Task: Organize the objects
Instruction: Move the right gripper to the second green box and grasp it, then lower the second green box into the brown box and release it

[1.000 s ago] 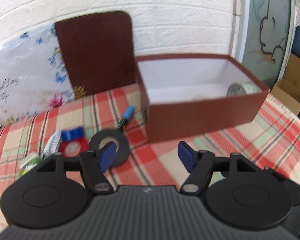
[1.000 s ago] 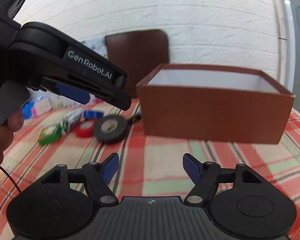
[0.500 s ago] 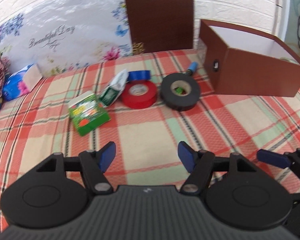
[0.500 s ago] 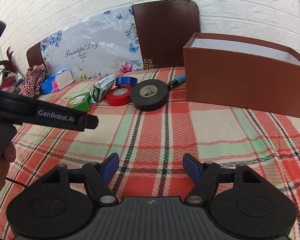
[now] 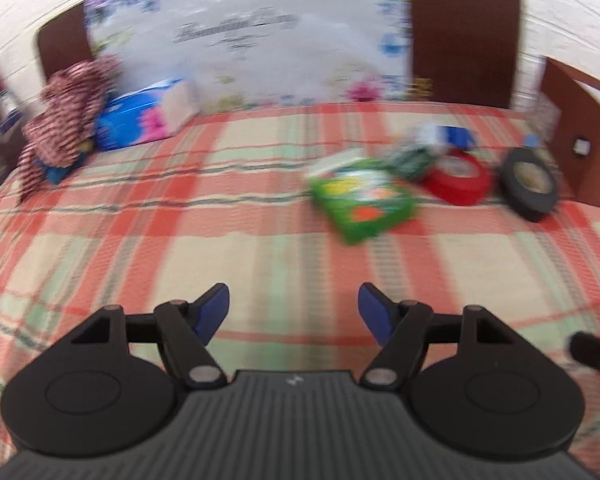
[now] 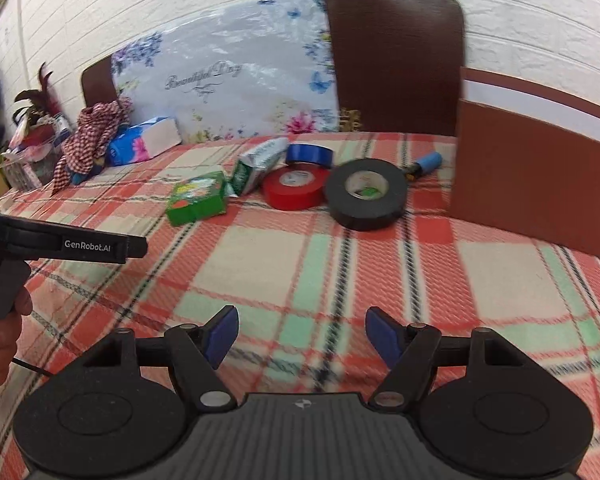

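A black tape roll (image 6: 366,193), a red tape roll (image 6: 295,188), a blue tape roll (image 6: 309,155), a green box (image 6: 197,199), a green-white packet (image 6: 258,164) and a blue-capped marker (image 6: 424,164) lie on the plaid cloth beside the brown box (image 6: 540,168). The left wrist view is blurred; it shows the green box (image 5: 366,204), red roll (image 5: 458,178) and black roll (image 5: 529,184). My left gripper (image 5: 294,314) is open and empty, well short of them. My right gripper (image 6: 302,336) is open and empty above the cloth.
A floral board (image 6: 228,80) and a brown board (image 6: 396,60) lean on the brick wall. A blue tissue pack (image 6: 144,146) and a checked cloth (image 6: 90,140) lie at the back left. The left gripper's body (image 6: 66,242) reaches in from the left.
Both views have swung left and back from the brown box. The small objects now sit right of centre for the left gripper. Both grippers stay open.
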{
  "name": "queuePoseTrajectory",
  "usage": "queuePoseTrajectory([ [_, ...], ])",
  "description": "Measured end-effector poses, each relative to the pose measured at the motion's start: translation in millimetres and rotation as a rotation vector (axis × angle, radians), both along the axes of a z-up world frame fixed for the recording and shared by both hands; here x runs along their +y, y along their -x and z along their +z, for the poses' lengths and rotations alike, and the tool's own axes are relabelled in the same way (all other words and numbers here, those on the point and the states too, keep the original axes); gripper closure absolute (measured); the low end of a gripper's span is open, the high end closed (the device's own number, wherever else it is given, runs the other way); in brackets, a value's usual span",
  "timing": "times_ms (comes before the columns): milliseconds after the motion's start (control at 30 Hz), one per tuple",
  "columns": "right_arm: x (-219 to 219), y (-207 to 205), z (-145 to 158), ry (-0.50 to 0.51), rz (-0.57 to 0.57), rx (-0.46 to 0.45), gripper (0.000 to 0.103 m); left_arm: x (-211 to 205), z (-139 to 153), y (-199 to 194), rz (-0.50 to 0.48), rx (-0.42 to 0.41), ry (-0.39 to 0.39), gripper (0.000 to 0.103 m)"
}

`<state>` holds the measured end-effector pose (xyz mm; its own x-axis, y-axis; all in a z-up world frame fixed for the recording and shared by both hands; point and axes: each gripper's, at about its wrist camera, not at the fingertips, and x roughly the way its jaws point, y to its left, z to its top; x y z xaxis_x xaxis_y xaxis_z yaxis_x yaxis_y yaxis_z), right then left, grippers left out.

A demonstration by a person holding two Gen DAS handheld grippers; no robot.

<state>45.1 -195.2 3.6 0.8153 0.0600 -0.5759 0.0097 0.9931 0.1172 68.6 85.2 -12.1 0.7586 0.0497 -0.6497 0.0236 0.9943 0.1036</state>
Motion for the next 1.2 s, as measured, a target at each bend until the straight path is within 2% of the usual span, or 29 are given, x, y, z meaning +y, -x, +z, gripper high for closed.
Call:
queuePoseTrajectory([
  [67,11,-14,3,0.006,0.039,-0.010,0.032,33,-9,-6,0.095,-0.016,-0.024,0.029],
  [133,27,-34,6,0.009,0.085,-0.022,0.032,64,-21,-3,0.187,-0.084,-0.048,0.020],
  [167,34,-46,8,0.008,0.106,-0.027,0.032,79,-25,-1,0.223,-0.109,-0.013,0.016],
  [200,42,-58,10,0.008,0.127,-0.033,0.032,96,-26,0,0.238,-0.109,0.100,0.017],
  [233,49,-72,11,0.009,0.143,-0.039,0.031,106,-26,2,0.256,-0.127,0.147,0.018],
  [267,56,-86,12,0.011,0.155,-0.045,0.029,108,-26,3,0.267,-0.136,0.152,0.018],
  [367,76,-132,8,0.021,0.183,-0.028,0.022,100,-27,0,0.236,-0.137,0.101,0.019],
  [400,81,-145,4,0.031,0.193,-0.010,0.024,98,-27,0,0.231,-0.134,0.095,0.019],
  [433,86,-155,-1,0.054,0.192,0.005,0.030,99,-27,-1,0.231,-0.133,0.099,0.019],
  [467,89,-162,-7,0.092,0.186,0.028,0.043,100,-27,-1,0.231,-0.133,0.105,0.019],
  [533,86,-158,-8,0.120,0.176,0.011,0.044,99,-27,-1,0.231,-0.132,0.109,0.019],
  [633,69,-130,-3,0.111,0.187,0.027,0.044,97,-28,0,0.232,-0.131,0.110,0.019],
  [767,18,-53,-8,0.094,0.171,0.031,0.044,97,-29,0,0.233,-0.130,0.102,0.018],
  [867,-34,19,-11,0.090,0.058,0.032,0.043,88,-28,0,0.231,-0.121,0.057,0.018],
  [933,-63,63,-10,0.101,-0.046,0.039,0.043,74,-24,-1,0.226,-0.109,-0.006,0.018],
  [967,-75,81,-9,0.106,-0.088,0.041,0.042,63,-20,1,0.205,-0.093,-0.007,0.019],
  [1000,-86,98,-9,0.106,-0.129,0.042,0.038,49,-15,4,0.156,-0.064,0.047,0.021],
  [1033,-96,113,-10,0.095,-0.175,0.040,0.024,32,-9,8,0.083,-0.027,0.125,0.022],
  [1067,-105,126,-11,0.075,-0.211,0.036,0.021,10,-3,13,0.004,0.008,0.189,0.024],
  [1200,-117,146,-11,0.037,-0.233,0.005,0.022,-103,21,41,-0.340,0.099,0.308,0.025],
])
